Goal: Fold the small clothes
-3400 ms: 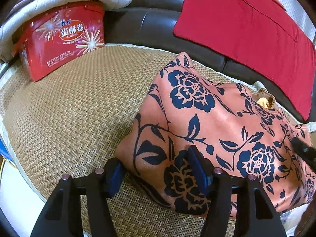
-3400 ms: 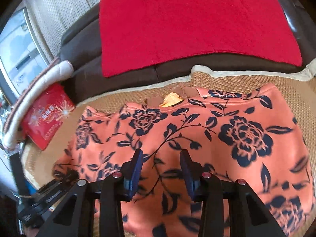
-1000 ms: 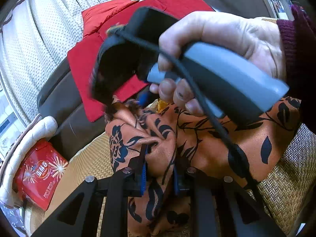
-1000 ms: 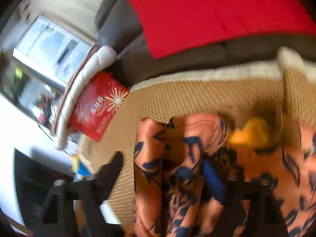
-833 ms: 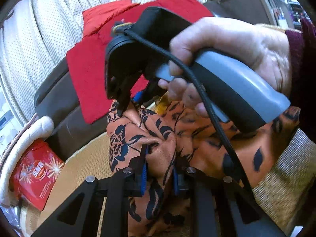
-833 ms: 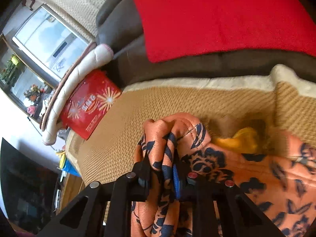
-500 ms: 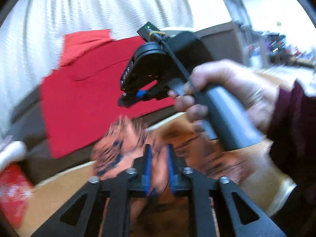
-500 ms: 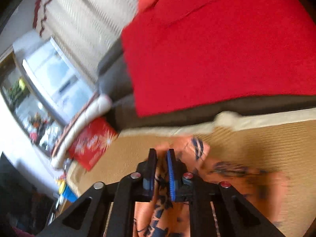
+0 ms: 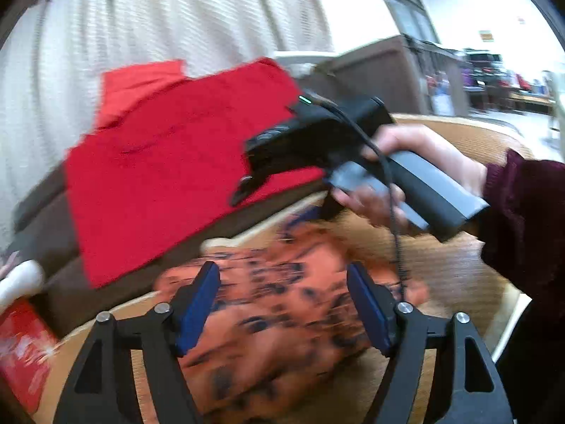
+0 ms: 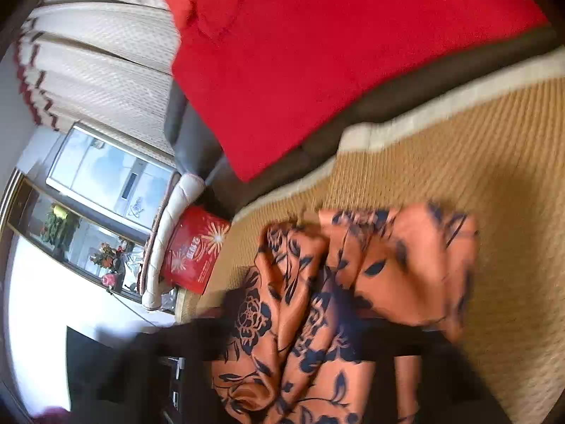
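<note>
The orange garment with dark blue flowers lies bunched on the woven mat, blurred by motion. My left gripper is open above it, and its blue pads hold nothing. The right gripper's body shows in the left wrist view, held in a hand above the garment's far edge. In the right wrist view the garment lies crumpled over the blurred dark fingers, which stand wide apart.
A red cloth drapes over the dark sofa back. A red gift box stands at the mat's left end beside a white cushion. The tan woven mat covers the seat.
Both grippers have opened and let go of the garment, which has dropped onto the mat. The right gripper has swung up and to the right of the left one.
</note>
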Available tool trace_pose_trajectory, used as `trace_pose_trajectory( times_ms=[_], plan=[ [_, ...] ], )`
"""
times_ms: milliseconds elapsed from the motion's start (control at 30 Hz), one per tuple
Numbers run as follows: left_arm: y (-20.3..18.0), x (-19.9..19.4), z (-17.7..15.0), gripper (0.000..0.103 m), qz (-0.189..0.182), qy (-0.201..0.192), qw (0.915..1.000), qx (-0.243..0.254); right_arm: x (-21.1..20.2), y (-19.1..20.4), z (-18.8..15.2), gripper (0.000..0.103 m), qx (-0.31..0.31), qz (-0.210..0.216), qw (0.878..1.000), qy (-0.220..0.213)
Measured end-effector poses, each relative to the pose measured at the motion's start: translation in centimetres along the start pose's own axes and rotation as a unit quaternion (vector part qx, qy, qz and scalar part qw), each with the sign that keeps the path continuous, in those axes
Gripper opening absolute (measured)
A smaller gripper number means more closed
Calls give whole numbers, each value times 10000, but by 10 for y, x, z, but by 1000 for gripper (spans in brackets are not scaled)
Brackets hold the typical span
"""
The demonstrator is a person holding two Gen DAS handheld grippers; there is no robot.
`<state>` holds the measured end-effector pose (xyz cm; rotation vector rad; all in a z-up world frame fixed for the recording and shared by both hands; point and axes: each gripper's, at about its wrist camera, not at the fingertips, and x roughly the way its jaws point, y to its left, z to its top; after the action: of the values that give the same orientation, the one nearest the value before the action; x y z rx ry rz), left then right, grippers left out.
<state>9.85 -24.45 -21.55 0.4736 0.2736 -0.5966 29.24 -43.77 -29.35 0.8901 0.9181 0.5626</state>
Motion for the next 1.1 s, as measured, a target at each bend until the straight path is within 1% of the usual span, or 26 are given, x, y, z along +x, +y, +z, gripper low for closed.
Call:
trace_pose_trajectory(
  times_ms=[33, 100, 167, 233, 300, 367, 433, 467, 500, 533, 567, 600, 667, 700, 767, 900, 1033, 1100],
  plan=[
    [5, -6, -2, 76, 115, -38, 9999, 34, 5, 0, -1, 85, 74, -7, 10000, -18],
    [13, -18, -11, 82, 398, -83, 9990, 193, 11, -6, 0, 85, 186, -70, 9998, -36],
    [20, -26, -27, 84, 608, -17, 9977, 313, 23, -9, 1, 85, 371, -124, 9992, -46],
    [27, -23, -39, 84, 638, 205, 9972, 344, 39, -10, 6, 85, 445, -143, 9989, -42],
    [34, -17, -48, 84, 702, 360, 9965, 289, 56, -11, 9, 85, 474, -313, 9984, -13],
    [41, -17, -56, 84, 635, 447, 9967, 238, 69, -9, 10, 84, 400, -401, 9984, 54],
    [48, -12, -59, 83, 524, 493, 9970, 274, 79, -6, 8, 79, 259, -669, 9973, 134],
    [48, -9, -62, 79, 494, 527, 9969, 326, 85, -3, 7, 67, 160, -808, 9965, 156],
    [47, -5, -64, 73, 406, 578, 9968, 367, 90, 2, 6, 45, 18, -936, 9954, 202],
    [47, -3, -65, 56, 303, 626, 9968, 381, 95, 7, 5, 32, -113, -1038, 9942, 272],
    [47, 0, -65, 37, 105, 713, 9967, 379, 97, 12, 3, 29, -217, -1156, 9927, 277],
    [46, 1, -65, 33, 7, 746, 9965, 380, 97, 16, 2, 24, -315, -1248, 9914, 224],
    [41, 1, -63, 22, -81, 687, 9966, 452, 91, 26, 1, 20, -526, -1339, 9896, 91],
    [41, 3, -59, 19, -152, 660, 9966, 459, 85, 32, 1, 18, -620, -1337, 9891, -30],
    [40, 5, -53, 13, -320, 619, 9971, 307, 72, 45, -1, 17, -806, -1295, 9880, -246],
    [43, 13, -40, 8, -630, 568, 9963, -140, 49, 57, -7, 15, -1002, -1266, 9858, -470],
    [31, 17, -28, 1, -818, 406, 9958, -119, 33, 57, -13, 15, -1024, -1326, 9841, -593],
    [17, 19, -23, 1, -942, 326, 9950, 30, 24, 53, -13, 14, -978, -1332, 9842, -631]
  ],
)
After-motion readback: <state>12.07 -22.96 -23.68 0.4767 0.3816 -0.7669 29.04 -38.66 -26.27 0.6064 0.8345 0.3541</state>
